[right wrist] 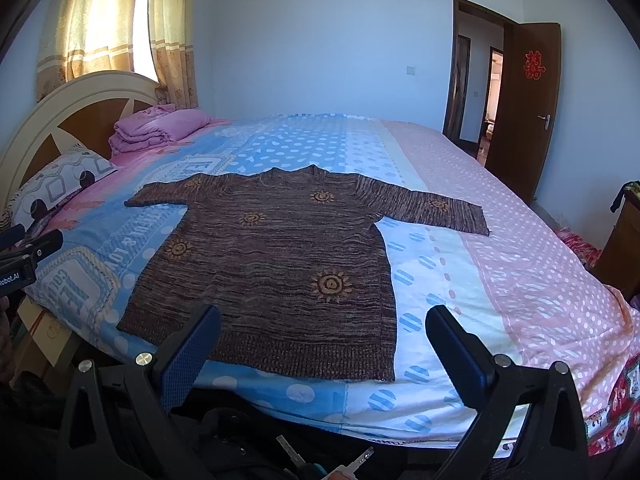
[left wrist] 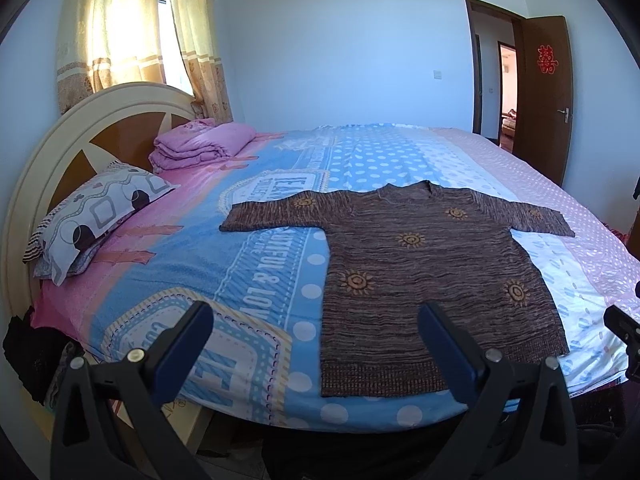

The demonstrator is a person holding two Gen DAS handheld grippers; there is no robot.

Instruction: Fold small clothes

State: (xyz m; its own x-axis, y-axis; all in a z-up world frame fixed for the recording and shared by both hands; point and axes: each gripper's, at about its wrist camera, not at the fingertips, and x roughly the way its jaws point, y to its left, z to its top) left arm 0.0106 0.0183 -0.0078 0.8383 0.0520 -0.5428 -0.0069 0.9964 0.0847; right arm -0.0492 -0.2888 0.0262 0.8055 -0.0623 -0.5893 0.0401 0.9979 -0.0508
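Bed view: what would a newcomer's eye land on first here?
A brown knit sweater with sun motifs lies flat, sleeves spread, on the near half of the blue-and-pink bedspread. Both hand-held grippers, left and right, hover open before its hem. A folded pink quilt sits by the headboard.

A: Daylight comes through the curtains (left wrist: 136,24) at the far left; the gap between them is blown out white in both views.

B: It leaves the wall (left wrist: 340,48) with a cool bluish cast, evenly lit, with no hard shadows on the bedspread (right wrist: 500,248).

A: The space under the bed's near edge is almost black, and detail is lost there.

B: Strong fisheye bending: the doorframe (right wrist: 452,68) bows, the bed curves, and dark vignette fills the corners.

A: Focus is fair at the centre, where the sweater (right wrist: 272,264) knit reads clearly. The near gripper fingers (left wrist: 188,344) look soft, and the far doorway is overexposed.
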